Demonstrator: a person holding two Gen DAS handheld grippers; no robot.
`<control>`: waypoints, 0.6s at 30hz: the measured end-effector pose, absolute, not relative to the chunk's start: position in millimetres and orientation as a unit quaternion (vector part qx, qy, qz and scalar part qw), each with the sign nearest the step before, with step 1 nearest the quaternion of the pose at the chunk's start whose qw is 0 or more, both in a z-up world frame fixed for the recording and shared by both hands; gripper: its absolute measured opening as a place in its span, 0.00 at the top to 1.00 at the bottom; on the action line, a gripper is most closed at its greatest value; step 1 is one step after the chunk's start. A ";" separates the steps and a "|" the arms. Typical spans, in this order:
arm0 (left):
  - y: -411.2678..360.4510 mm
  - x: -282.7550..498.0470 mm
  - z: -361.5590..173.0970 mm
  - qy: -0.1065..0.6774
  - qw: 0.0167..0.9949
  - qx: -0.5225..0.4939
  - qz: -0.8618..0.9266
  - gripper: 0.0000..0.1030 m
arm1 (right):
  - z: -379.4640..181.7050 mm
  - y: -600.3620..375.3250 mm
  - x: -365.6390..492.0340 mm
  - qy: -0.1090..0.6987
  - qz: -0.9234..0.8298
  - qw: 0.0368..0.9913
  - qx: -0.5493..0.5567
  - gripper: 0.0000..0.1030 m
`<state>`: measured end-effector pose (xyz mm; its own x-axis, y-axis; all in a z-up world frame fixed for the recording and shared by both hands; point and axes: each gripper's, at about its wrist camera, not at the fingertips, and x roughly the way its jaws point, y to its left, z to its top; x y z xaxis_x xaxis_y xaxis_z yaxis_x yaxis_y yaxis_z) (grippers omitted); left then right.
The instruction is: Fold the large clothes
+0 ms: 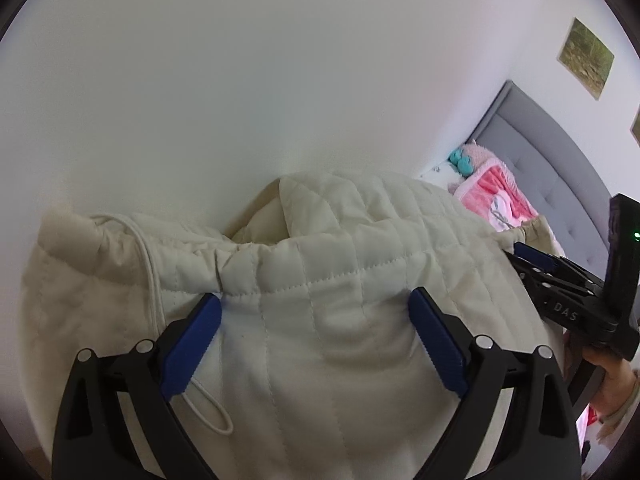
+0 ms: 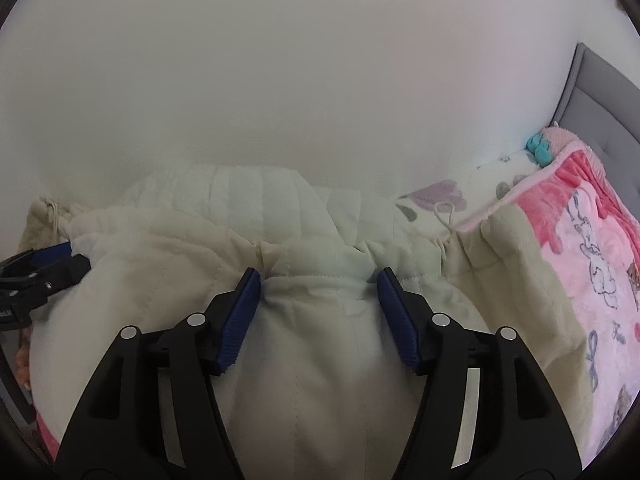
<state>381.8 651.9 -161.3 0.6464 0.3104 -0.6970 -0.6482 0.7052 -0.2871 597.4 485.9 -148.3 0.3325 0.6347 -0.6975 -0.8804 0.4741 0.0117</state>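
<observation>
**Quilted Garment: Release at Drawstring Hem**

The cream quilted garment (image 1: 320, 280) lies bunched on the bed (image 2: 440, 200) against the wall. Left hand-held gripper (image 1: 316, 300) and right hand-held gripper (image 2: 320, 280) both stand apart, straddling the gathered hem without clamping it. Risk: the loose drawstring (image 1: 208, 412) may snag a pad; bulky quilting may spring unfolded. Legible marking: "DAS" on the right unit.

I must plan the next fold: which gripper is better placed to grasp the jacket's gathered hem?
Probably the right gripper: its narrower open jaws already straddle the cream jacket's gathered hem.
</observation>
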 end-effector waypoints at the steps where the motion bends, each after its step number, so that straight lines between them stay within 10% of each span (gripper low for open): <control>1: 646.1 376.2 -152.3 0.313 0.864 -0.270 0.287 0.05 | -139.6 480.9 592.2 0.315 0.478 0.800 -0.181 0.33; 3: 638.2 368.8 -142.3 0.311 0.860 -0.279 0.292 0.05 | -117.0 464.3 577.7 0.289 0.480 0.813 -0.161 0.13; 18: 532.7 324.1 -31.0 0.368 0.830 -0.258 0.331 0.05 | -22.8 346.9 521.2 0.341 0.420 0.830 -0.132 0.08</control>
